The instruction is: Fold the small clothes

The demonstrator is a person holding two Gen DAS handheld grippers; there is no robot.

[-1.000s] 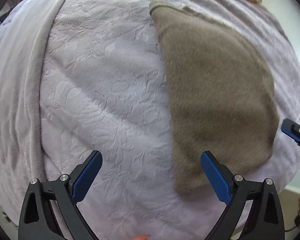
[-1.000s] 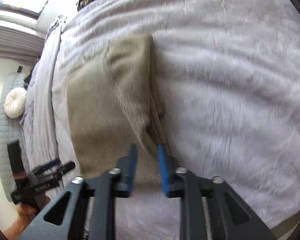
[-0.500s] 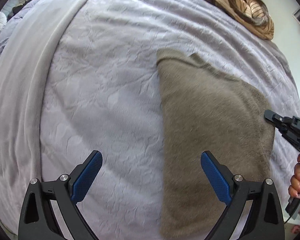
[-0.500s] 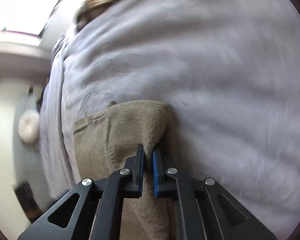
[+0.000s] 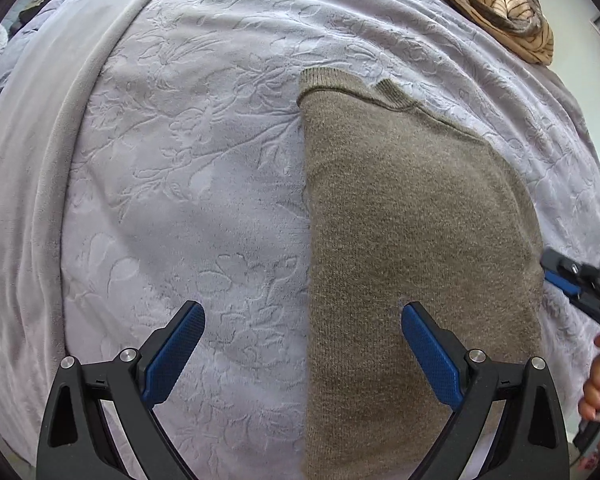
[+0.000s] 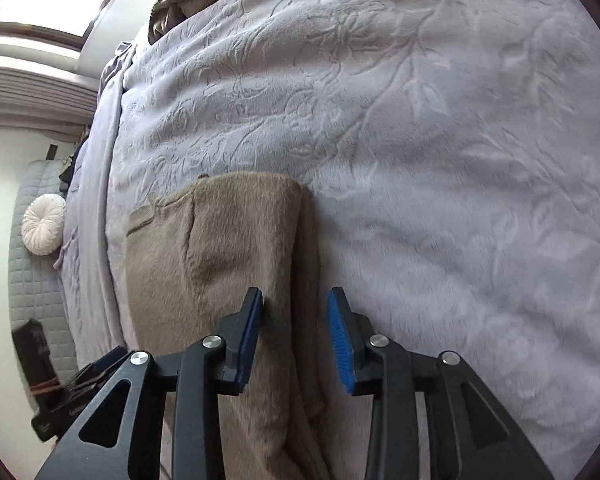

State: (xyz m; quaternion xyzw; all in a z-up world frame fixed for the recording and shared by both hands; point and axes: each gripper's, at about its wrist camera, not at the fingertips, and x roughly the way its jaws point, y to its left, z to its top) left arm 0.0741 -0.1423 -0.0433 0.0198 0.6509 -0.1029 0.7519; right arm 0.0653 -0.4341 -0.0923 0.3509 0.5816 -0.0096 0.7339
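- My left gripper [image 5: 302, 354] hangs wide apart, empty, over the brown knit garment's [image 5: 412, 240] left edge.
- My right gripper [image 6: 296, 340] has just been opening; the garment's folded edge lies between its pads, seemingly released.
- The garment lies flat on the lilac bedspread [image 5: 188, 168].

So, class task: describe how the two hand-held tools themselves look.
Both match: the left tool and right tool have black angular frames with triangular cut-outs, silver round rivets at the joints, and flat blue textured pads on the inside of each finger.
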